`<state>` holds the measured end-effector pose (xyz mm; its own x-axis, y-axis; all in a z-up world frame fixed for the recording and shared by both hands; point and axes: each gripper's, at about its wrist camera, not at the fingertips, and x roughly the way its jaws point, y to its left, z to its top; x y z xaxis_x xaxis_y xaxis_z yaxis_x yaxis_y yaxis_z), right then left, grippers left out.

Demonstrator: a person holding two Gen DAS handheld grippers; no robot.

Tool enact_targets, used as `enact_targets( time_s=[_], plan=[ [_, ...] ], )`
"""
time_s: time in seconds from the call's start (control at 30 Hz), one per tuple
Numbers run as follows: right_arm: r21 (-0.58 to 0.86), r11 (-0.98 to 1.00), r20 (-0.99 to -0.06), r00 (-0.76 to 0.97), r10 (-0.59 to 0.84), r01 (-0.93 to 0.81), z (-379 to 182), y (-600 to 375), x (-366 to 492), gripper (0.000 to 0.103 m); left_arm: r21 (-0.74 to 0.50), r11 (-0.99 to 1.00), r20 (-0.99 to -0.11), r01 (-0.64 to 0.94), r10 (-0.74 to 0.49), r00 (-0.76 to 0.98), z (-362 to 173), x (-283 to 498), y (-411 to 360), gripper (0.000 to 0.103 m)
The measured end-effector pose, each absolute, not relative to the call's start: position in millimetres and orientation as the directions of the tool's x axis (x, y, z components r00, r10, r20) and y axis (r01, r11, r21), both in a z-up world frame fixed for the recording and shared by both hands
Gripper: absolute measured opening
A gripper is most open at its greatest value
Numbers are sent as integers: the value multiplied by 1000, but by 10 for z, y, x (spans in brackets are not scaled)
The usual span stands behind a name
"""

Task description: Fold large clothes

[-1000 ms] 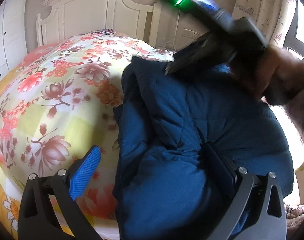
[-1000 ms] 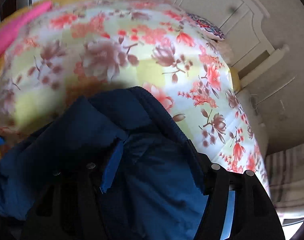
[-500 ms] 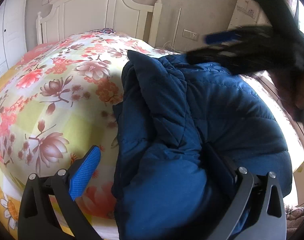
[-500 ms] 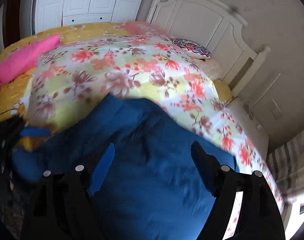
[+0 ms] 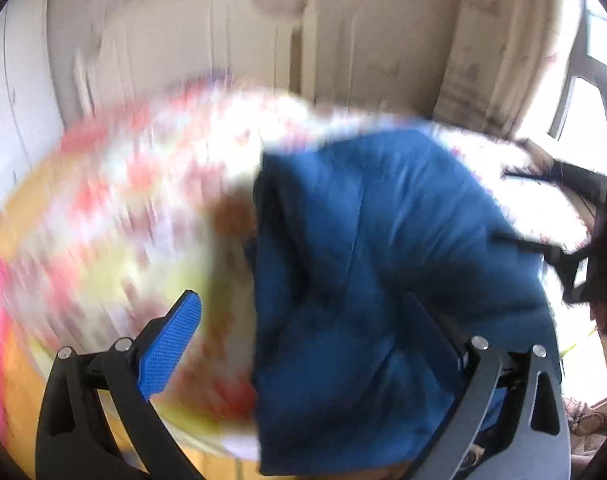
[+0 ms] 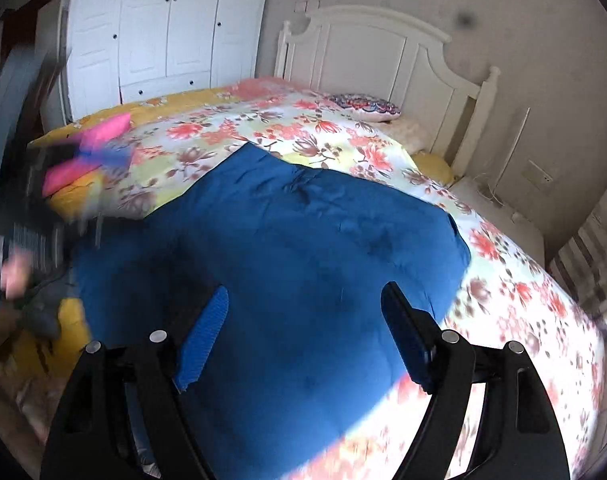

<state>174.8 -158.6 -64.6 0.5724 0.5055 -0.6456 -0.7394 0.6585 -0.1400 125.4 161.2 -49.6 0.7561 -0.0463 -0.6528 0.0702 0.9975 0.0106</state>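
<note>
A dark blue padded jacket lies folded on the flowered bedspread. My right gripper is open and empty, held above the jacket. In the left wrist view, which is blurred by motion, the jacket fills the right half. My left gripper is open; its blue left finger is free over the bedspread, and its right finger is dark against the jacket's fabric. The left gripper also shows as a blur in the right wrist view at the far left.
A white headboard and a patterned pillow stand at the bed's far end. A white wardrobe is behind the bed. A pink pillow lies at the bed's left. A window is at the right.
My right gripper has let go of the jacket, opened and pulled back and up. My left gripper has lifted away fast, blurring its view. The jacket now lies flatter.
</note>
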Motion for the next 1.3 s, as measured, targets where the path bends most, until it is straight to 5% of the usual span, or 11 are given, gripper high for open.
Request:
enact_targets(
  time_s=[0.13, 0.33, 0.53, 0.8, 1.03, 1.3],
  plan=[
    [-83, 684, -613, 578, 538, -725, -706, -1783, 1571, 77, 92, 989, -561, 113, -42, 826, -3, 1420, 1444, 101],
    [-103, 639, -626, 549, 554, -762, -915, -1678, 1301, 77, 231, 969, -743, 87, 118, 659, -599, 2461, 1359, 101],
    [-135, 601, -635, 534, 558, -788, -1257, -1586, 1249, 93, -119, 991, -745, 58, -128, 655, -1041, 2368, 1837, 101],
    [-105, 612, -642, 523, 560, -784, -1211, -1620, 1237, 97, -137, 989, -718, 49, -133, 684, -1121, 2303, 1829, 101],
    [223, 700, -561, 498, 661, -678, -964, -2320, 1532, 99, -439, 899, -690, 2, -338, 640, -999, 2062, 2348, 101],
    [491, 704, -605, 382, 699, -513, -1336, -2553, 2065, 99, -498, 867, -742, 10, -433, 511, -1313, 1956, 2437, 101]
  ],
)
